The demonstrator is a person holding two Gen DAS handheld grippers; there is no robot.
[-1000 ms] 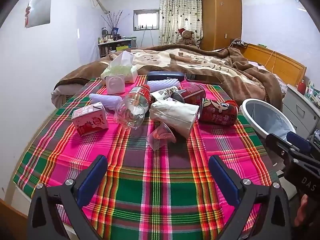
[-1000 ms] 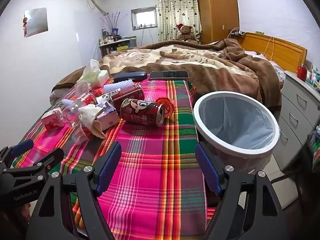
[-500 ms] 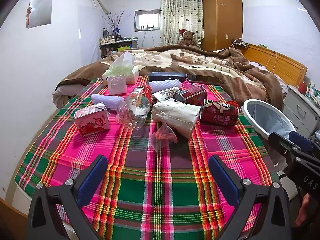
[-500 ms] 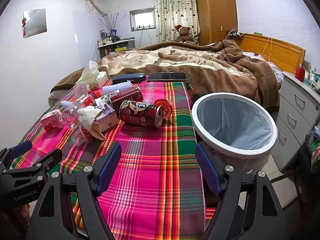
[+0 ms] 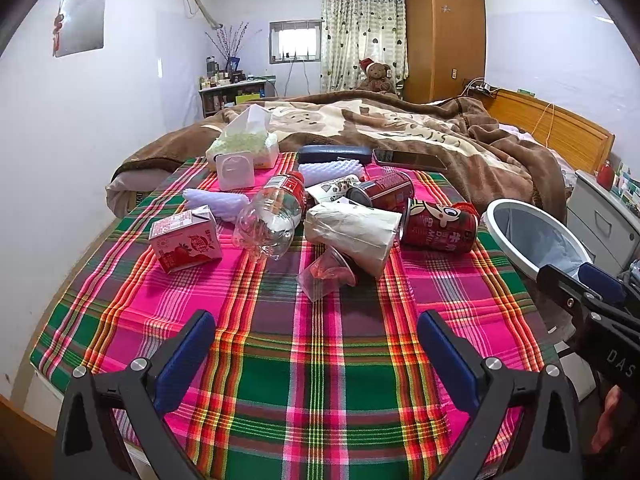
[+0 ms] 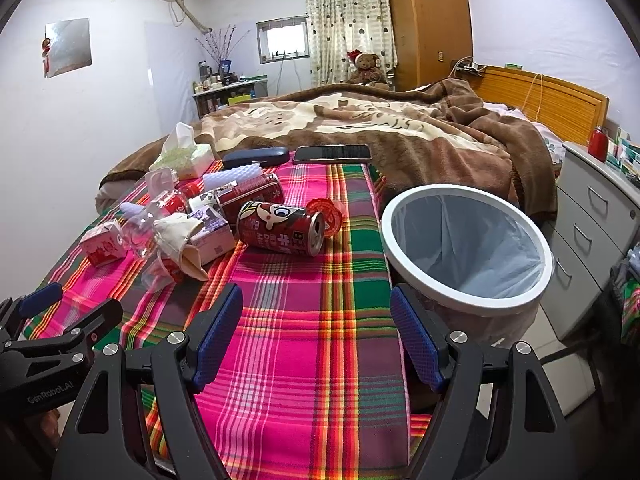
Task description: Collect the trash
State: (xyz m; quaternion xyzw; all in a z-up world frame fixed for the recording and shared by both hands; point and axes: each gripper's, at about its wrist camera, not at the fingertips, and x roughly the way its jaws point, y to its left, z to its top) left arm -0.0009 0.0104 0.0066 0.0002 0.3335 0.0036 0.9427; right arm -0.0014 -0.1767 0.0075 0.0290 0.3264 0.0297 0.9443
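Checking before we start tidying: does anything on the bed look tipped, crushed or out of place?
Yes. The red can and plastic bottle lie on their sides, and the bottle looks crushed. A phone lies behind the litter, which is not trash.

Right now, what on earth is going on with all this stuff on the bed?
A person holds a two-finger gripper in each hand to collect trash. Both the left gripper and right gripper are open, holding nothing, above the plaid cloth. Nothing is collected yet: the red can, plastic bottle, carton and paper cup lie in a heap, and the white-rimmed bin beside the bed looks empty.
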